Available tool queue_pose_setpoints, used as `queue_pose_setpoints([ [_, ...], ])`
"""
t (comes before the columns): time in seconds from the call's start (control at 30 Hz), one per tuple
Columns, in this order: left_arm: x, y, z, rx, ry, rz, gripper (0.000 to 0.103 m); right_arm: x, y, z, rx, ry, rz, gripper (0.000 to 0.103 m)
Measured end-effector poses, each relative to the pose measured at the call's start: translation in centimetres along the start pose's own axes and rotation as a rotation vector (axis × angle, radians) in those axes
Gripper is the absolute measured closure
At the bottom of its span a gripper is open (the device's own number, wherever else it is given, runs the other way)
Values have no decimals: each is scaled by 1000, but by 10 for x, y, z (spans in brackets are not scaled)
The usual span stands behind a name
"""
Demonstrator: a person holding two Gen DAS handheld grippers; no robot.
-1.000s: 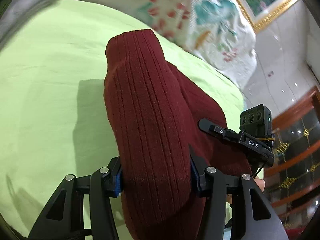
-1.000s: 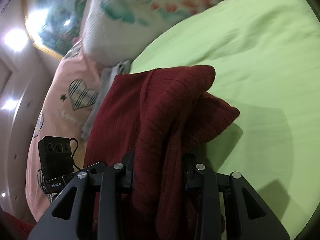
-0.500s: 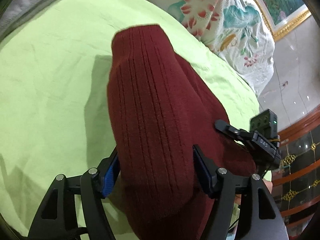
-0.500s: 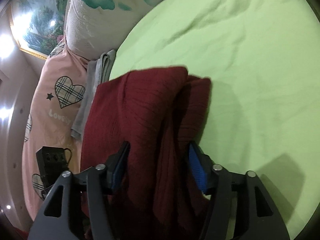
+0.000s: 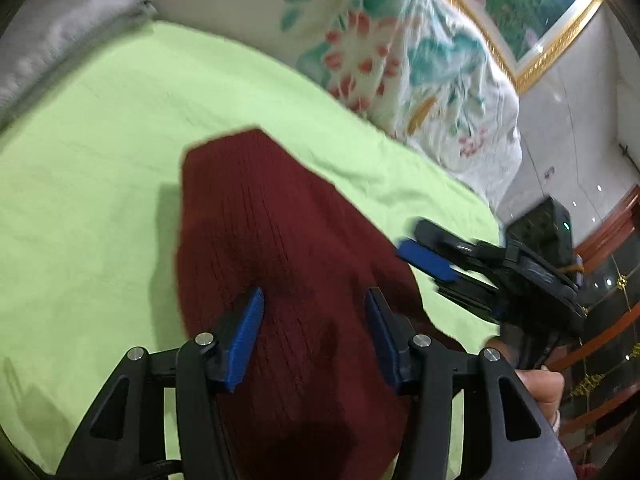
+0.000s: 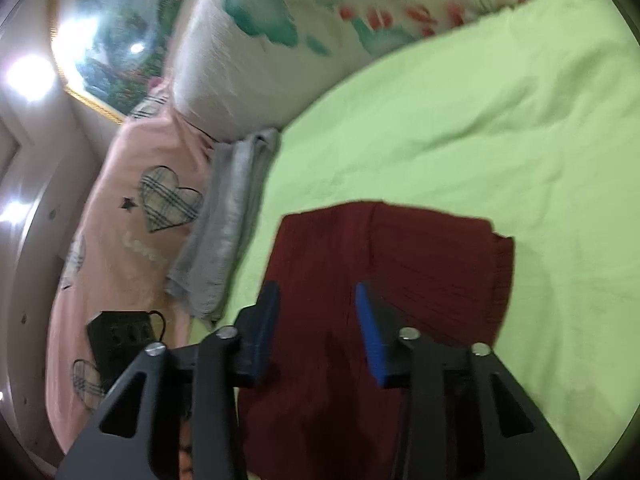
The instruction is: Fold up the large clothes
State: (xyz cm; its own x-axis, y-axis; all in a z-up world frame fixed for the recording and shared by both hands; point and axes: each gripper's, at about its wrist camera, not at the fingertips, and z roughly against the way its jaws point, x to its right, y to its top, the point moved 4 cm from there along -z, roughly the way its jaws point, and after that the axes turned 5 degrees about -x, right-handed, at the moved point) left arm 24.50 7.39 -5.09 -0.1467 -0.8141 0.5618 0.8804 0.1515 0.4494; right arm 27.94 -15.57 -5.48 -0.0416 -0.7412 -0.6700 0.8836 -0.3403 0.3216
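Since both the left gripper (image 5: 314, 330) and right gripper (image 6: 318, 328) gape open, that floppy maroon sweater (image 5: 260, 248) wants pinching at its 12 o'clock corners.

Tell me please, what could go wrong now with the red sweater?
Both claws, left and right, are open just above the folded red sweater, so pulling back low could snag the knit and undo the fold. The offset layer at its right edge may also slide open on the green sheet.
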Motion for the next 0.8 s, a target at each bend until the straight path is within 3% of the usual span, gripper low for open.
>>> queue_pose_setpoints([
  [0.07,0,3,-18,-38,9,16,52,18,-2,-16,-20,-46,-48,72],
  [0.1,0,3,-22,-46,13,14,52,32,-3,-20,-15,-93,-62,79],
  [0.17,4,-2,-30,-59,21,-5,52,57,-6,-22,2,-141,-97,103],
  [0.27,15,-9,-42,-60,104,-87,52,85,-8,-16,29,-51,-183,103],
  [0.43,27,-16,-41,-48,210,-169,50,72,-5,-10,14,-100,-128,103],
  [0.7,24,-44,33,35,29,-99,51,20,-28,49,97,-72,22,101],
  [0.8,22,-62,50,55,17,-95,51,7,-52,70,110,-80,66,101],
])
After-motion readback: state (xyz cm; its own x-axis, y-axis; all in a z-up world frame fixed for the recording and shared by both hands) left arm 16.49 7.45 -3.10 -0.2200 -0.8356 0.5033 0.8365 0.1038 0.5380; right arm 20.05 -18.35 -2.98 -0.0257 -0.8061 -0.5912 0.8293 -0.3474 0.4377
